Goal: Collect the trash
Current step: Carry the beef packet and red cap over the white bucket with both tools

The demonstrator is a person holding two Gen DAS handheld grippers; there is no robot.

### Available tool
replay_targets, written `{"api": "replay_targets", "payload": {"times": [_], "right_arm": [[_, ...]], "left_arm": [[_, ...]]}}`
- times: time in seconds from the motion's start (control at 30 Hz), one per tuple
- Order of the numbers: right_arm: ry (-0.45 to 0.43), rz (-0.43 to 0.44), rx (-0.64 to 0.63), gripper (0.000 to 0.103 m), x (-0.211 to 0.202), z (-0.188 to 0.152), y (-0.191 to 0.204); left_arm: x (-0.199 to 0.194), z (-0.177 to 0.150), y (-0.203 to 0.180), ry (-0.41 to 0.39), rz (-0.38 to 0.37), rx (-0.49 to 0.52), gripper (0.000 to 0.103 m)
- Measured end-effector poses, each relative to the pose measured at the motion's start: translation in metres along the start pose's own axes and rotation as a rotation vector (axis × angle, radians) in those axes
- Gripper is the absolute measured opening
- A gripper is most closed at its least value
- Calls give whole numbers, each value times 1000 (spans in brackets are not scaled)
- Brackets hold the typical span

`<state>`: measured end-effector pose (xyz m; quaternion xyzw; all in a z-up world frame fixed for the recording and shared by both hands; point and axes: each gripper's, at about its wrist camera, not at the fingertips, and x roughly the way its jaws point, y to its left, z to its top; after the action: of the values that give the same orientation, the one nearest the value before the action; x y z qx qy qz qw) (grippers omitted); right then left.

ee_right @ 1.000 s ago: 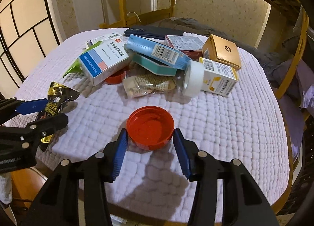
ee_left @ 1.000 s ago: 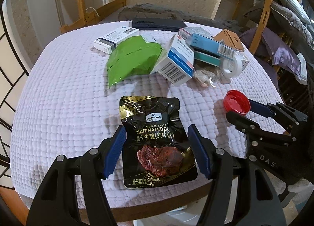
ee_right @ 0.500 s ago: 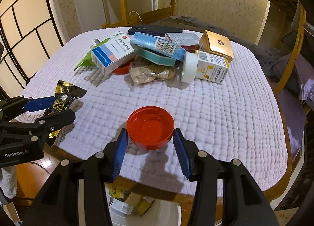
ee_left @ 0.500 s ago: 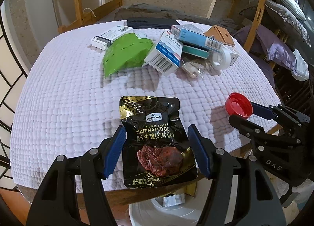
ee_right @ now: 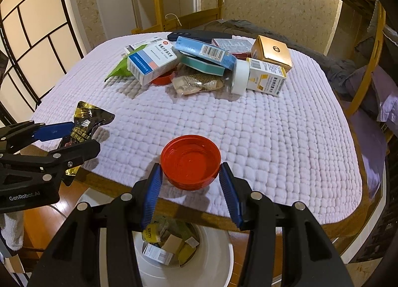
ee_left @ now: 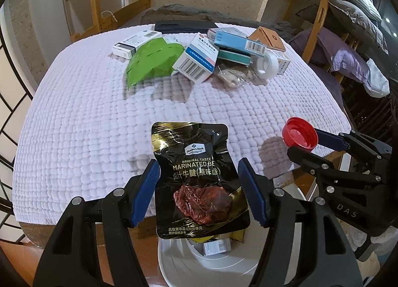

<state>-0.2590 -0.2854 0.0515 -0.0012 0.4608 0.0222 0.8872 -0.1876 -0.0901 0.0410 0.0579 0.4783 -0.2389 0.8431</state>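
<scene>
My left gripper (ee_left: 199, 192) is shut on a black and gold marinated beef pouch (ee_left: 199, 180) and holds it over the table's near edge, above a white bin (ee_left: 211, 264). My right gripper (ee_right: 190, 187) is shut on a red plastic lid (ee_right: 191, 161), also past the table edge, above the same white bin (ee_right: 219, 262), which holds several boxes and wrappers. The right gripper and lid show in the left wrist view (ee_left: 301, 136); the left gripper and pouch show in the right wrist view (ee_right: 87, 125).
The round table has a white quilted cover (ee_left: 87, 125). At its far side lies a pile: a green bag (ee_left: 151, 63), medicine boxes (ee_right: 151, 63), a tape roll (ee_right: 240, 76), a gold box (ee_right: 272, 53), another red lid (ee_right: 163, 79), a black phone (ee_left: 184, 25). Bed frame posts stand to the right.
Both grippers have drawn back from the table with their loads. The table edge and the white bin below have come into view.
</scene>
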Motion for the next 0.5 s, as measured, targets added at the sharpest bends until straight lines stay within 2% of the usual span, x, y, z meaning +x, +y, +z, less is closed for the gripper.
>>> {"api": "replay_targets", "payload": {"times": [0.5], "right_arm": [[24,4,-14,47,-14,-18,10]], "left_arm": [[-9,-19,-8,20,-12,23,67]]}}
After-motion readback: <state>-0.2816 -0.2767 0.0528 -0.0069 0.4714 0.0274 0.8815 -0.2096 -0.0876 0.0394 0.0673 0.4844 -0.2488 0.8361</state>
